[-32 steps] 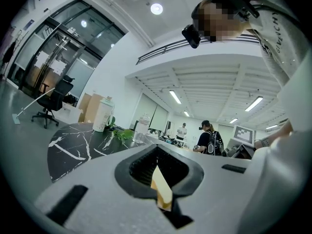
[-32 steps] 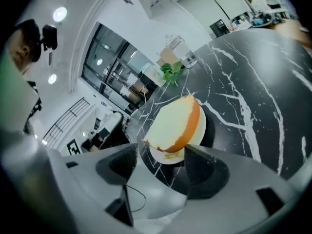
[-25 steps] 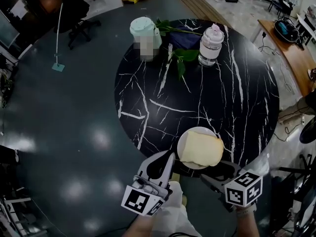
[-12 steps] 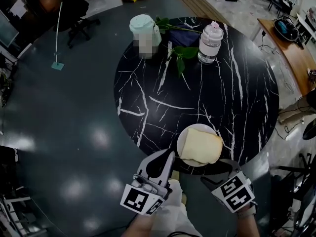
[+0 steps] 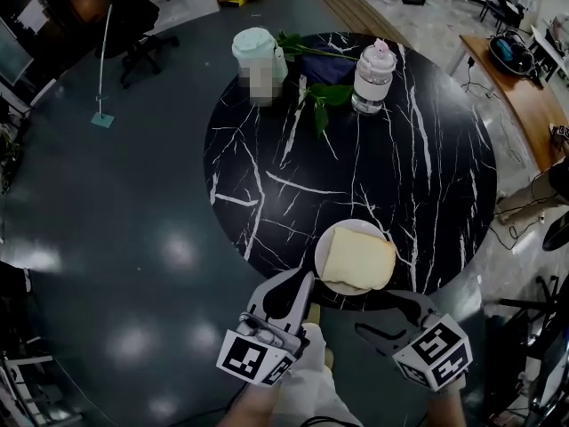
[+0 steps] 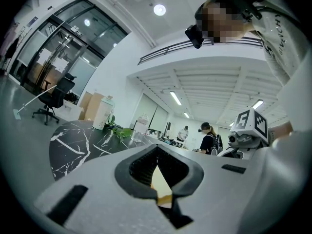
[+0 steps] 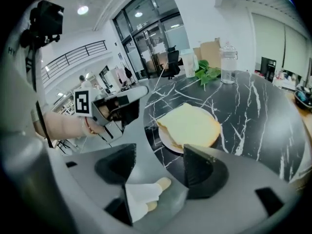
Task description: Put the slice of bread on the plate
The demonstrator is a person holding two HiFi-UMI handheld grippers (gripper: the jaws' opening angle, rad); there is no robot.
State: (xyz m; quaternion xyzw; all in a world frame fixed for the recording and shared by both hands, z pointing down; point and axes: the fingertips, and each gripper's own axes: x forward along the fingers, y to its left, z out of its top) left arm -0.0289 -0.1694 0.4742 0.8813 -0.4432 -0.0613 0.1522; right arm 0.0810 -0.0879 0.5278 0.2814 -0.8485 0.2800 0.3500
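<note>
Black marble table [image 5: 356, 149] carries a white plate [image 5: 325, 249] at lower centre of the head view, and the bread slice [image 5: 358, 261] lies on it. At bottom right, the right gripper [image 5: 378, 314] tilts downward just short of the plate. Its jaws have just been opening and stand wide with nothing between them. At bottom centre, the left gripper [image 5: 302, 285] points level, jaws together and empty.

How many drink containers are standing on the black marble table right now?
2. A pale green lidded jug stands at the far edge of the table, toward the left. A clear bottle stands to its right, with leafy stems between them. None seems hidden.
</note>
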